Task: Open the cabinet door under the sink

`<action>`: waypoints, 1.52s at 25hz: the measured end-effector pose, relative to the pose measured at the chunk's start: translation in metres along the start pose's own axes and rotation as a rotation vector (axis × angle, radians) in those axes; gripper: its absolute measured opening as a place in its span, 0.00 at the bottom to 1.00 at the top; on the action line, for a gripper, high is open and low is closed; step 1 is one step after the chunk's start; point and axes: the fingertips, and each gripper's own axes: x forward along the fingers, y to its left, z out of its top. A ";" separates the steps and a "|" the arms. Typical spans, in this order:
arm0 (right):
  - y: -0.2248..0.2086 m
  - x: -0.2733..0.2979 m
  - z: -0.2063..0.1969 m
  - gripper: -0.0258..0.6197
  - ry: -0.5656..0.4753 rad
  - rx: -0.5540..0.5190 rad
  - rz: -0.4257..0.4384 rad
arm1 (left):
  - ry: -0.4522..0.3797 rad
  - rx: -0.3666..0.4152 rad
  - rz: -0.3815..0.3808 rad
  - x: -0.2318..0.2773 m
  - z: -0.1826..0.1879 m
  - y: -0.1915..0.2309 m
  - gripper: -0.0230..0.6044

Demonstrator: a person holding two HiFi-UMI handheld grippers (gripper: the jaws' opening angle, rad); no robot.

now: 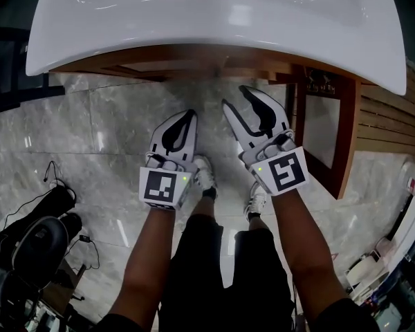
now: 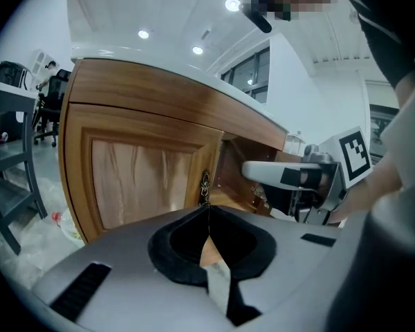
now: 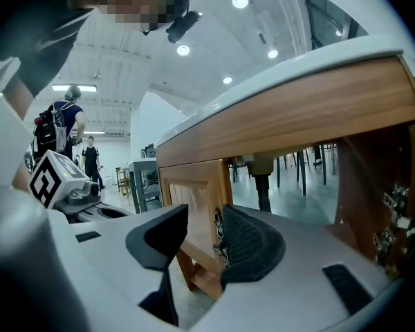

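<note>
Head view: under the white glazed sink [image 1: 214,19], the right door [image 1: 323,126] of the wooden cabinet [image 1: 194,61] is seen swung out. The left tool [image 1: 191,114] is pressed together on nothing. The right tool [image 1: 234,95] is held apart and lies nearer the cabinet's middle.

Left gripper view: the left door [image 2: 145,178], a framed, varnished panel, is seen closed straight ahead.

Right gripper view: an ornate metal handle [image 3: 220,237], upright along that door's free edge, is framed between the parted jaws beside the ribbed black pads [image 3: 252,244]; it is not clamped.
</note>
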 end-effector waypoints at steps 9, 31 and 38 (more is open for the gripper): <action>-0.016 0.040 -0.007 0.44 0.019 -0.043 0.073 | 0.035 -0.041 0.010 -0.001 -0.009 0.017 0.07; -0.003 0.078 0.001 0.51 0.033 -0.085 0.186 | 0.040 -0.066 0.009 -0.018 -0.027 0.022 0.07; -0.001 0.070 0.000 0.51 0.037 -0.062 0.190 | 0.033 -0.069 0.025 -0.029 -0.031 0.018 0.07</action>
